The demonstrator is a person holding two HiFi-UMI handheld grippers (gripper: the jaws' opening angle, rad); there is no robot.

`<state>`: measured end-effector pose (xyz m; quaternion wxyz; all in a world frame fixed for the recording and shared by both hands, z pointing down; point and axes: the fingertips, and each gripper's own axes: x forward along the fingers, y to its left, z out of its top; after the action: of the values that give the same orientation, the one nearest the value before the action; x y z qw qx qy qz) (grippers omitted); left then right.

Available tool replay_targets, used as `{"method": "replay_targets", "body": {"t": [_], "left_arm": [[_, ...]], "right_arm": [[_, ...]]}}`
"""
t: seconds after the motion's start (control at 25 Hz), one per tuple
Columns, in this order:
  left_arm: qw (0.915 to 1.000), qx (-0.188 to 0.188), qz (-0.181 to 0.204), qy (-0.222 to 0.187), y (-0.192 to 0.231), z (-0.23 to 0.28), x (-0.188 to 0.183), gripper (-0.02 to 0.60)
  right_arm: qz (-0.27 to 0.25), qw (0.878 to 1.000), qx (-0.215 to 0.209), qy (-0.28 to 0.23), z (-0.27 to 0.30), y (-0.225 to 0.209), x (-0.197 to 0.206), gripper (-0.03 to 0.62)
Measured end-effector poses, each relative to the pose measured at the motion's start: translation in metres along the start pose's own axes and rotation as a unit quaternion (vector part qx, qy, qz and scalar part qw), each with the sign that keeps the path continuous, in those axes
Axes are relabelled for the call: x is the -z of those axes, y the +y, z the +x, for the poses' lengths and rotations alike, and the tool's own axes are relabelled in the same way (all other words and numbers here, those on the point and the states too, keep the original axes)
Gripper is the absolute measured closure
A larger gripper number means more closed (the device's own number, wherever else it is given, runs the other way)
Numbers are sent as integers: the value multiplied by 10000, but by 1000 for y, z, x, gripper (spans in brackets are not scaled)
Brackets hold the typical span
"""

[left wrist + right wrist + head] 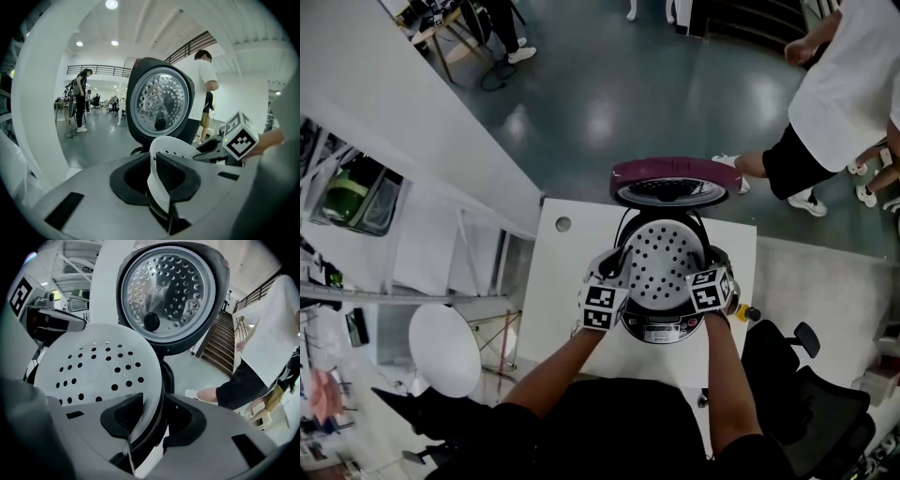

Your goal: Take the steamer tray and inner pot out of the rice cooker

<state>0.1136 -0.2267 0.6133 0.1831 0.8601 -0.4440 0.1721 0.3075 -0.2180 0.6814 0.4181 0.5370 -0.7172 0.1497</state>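
Grey floor [675, 94] spreads beyond the white surface [567, 281]. On that surface the rice cooker [664, 328] stands with its lid [670, 183] swung upright behind it.

From the head view, the white steamer tray [661, 261], dotted with round holes, is held over the cooker's mouth and hides whatever is inside. The left tongs [614, 274] are clenched on the tray's rim at the cooker's left. The right tongs [705, 274] are clenched on the rim at its right. Each gripper view shows that rim pinched between the pads.

Only the gripper views show the lid's underside, a perforated metal plate [171, 291] with a dark knob [151, 320].

Bare surface lies left of the cooker. Right of it, past the surface's edge, stands a black chair [811, 384]. Beyond the lid a person [853, 84] in a white shirt stands on the floor.
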Motion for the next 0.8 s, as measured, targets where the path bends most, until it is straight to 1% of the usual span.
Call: {"method": "replay_targets", "body": {"t": [0.12,0.28,0.44,0.56,0.8], "left_arm": [[9994,202,-172,-207,-4,-4,-5,546],[9990,280,-157,-314,-5,-6,-10,546],[9989,224,-99,-390,-7,-9,-17,552],[9989,158,80,-427,-8,-13,-25,552],[9987,11,-21,-514,-8,-24,-31,557]], "right_arm": [[92,9999,-43,29,-1,0,-2,468],[203,9998,-15,-45,-7,-2,-5,487],[218,9995,78,-199,-17,-5,-10,505],[135,9991,176,-347,-27,-10,-19,507],[230,9969,115,-743,-50,-13,-34,524]]}}
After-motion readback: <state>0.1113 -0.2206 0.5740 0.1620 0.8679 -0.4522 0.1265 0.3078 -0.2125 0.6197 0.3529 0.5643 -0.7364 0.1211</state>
